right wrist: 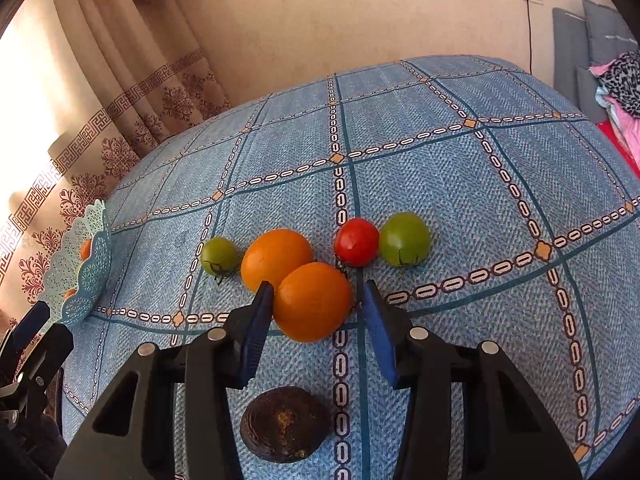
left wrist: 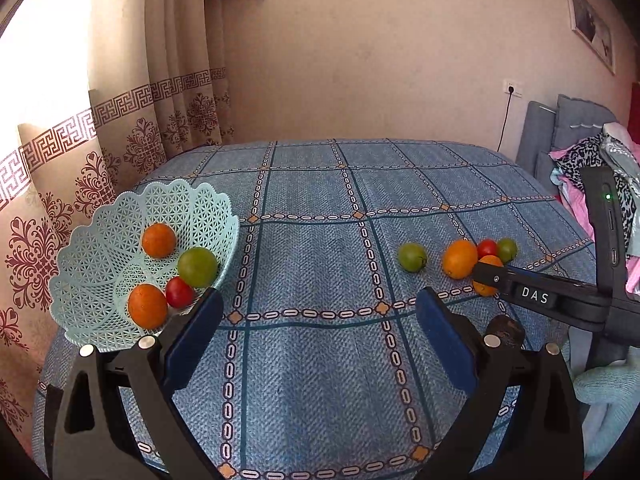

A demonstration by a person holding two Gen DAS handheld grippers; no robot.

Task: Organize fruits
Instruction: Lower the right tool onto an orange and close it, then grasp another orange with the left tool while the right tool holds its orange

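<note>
At frame centre, the right gripper [right wrist: 316, 300] is straddling the near orange [right wrist: 313, 301], jaws apart, left pad touching; the left gripper [left wrist: 320, 320] is hanging wide open over bare tablecloth [left wrist: 320, 380].

Left gripper [left wrist: 320, 312]: jaws spread wide, blue pads facing each other across the lower centre of the left wrist view, nothing between them. Both fingers rise from the bottom edge of frame.

Right gripper [right wrist: 316, 300]: jaws partly spread in the lower centre of the right wrist view. Left pad appears in contact with what sits between them; right pad shows a narrow gap (contact uncertain). From the left wrist view it enters from the right edge, fingers pointing left.
</note>
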